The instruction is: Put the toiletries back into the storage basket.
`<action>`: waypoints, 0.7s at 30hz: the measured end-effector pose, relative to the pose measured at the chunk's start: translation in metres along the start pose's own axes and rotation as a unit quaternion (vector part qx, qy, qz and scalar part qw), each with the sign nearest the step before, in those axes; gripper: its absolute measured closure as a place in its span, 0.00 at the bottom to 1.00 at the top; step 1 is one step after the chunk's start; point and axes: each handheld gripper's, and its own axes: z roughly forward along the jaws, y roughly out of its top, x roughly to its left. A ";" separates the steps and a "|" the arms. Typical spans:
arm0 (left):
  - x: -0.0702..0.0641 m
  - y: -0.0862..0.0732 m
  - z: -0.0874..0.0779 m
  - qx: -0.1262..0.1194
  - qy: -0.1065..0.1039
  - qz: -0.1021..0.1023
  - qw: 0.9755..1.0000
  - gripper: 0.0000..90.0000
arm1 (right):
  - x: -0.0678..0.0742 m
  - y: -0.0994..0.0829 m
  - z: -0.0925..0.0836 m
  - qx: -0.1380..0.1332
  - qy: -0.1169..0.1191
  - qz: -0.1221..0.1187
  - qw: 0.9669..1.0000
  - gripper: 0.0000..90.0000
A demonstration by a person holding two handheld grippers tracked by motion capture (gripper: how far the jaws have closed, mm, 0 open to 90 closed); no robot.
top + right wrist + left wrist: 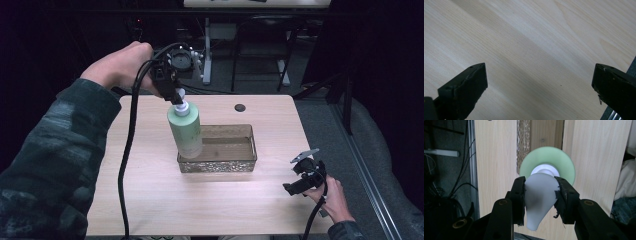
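L gripper [176, 95] has its jaws pinched on the white pump head [540, 197] of a pale green bottle [185, 132], one jaw each side of the nozzle. Gripping at the top lets the bottle hang straight down, so it can go upright into the tray w/o tipping. Bottle's base is at the left end of the clear patterned tray [220, 165], inside the rim or just over it; can't tell if it's resting on the tray floor or a touch above. In the left gripper view, looking straight down, the green shoulder [564, 162] sits over the tray's lacy wall & the table beyond.

R gripper [305, 177] is low by the table's right front corner, well apart from tray & bottle, jaws spread wide w/ nothing between them. Probably parked there to keep clear; right gripper view has bare wood grain between the two black jaws.

Judgement: bottle is being placed in the tray, nearly done. Next needs a gentle let-go; the pump head is slick and rounded, so the bottle may wobble.

Table [150, 200] is light wood laminate, small round dark hole [240, 107] near the far edge, otherwise bare. Room is dark: metal table legs & chair frames behind, grey floor at right.
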 end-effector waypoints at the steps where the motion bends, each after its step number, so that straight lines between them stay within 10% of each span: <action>1: 0.001 -0.001 0.002 -0.004 0.001 -0.002 1.000 0.70 | 0.000 0.000 0.000 0.000 0.000 0.000 1.000 0.00; 21: 0.014 -0.005 0.027 0.013 -0.003 -0.029 0.999 0.70 | 0.000 0.000 0.000 -0.001 0.000 -0.003 1.000 0.00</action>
